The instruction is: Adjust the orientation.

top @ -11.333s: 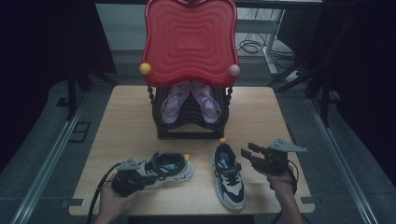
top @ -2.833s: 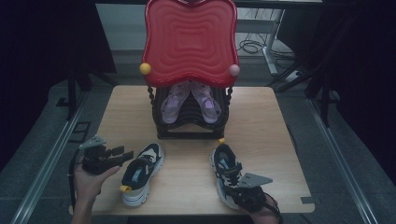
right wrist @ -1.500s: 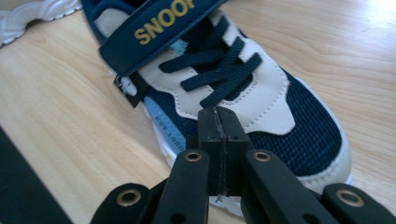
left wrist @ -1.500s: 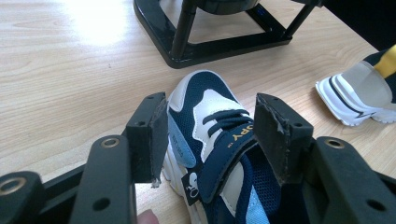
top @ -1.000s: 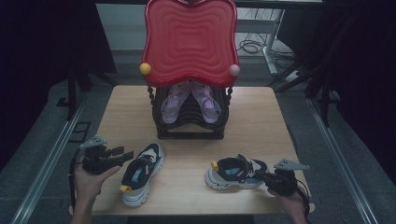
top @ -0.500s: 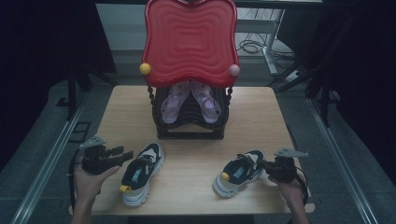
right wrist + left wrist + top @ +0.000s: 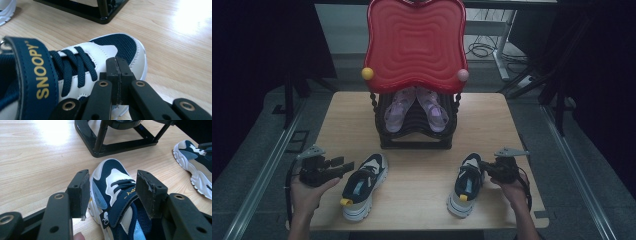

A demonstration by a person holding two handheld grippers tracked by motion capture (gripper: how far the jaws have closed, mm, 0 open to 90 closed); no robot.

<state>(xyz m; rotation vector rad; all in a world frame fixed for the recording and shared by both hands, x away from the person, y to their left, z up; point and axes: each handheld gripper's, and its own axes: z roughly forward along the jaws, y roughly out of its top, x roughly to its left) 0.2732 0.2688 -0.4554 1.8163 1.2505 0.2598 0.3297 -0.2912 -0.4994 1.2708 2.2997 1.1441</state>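
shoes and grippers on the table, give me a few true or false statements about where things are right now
1. The left gripper is open, with the left sneaker showing between its pads. True.
2. The right gripper is wide open. False: its jaws are pressed together, at the side of the right sneaker.
3. Both navy and white sneakers lie on the wooden table with their toes toward the black rack. True.
4. A pair of purple shoes sits on the rack under the red panel. True.
5. The strap of the right sneaker reads MICKEY. False: it reads SNOOPY.
6. The two sneakers touch each other. False: bare table lies between them.
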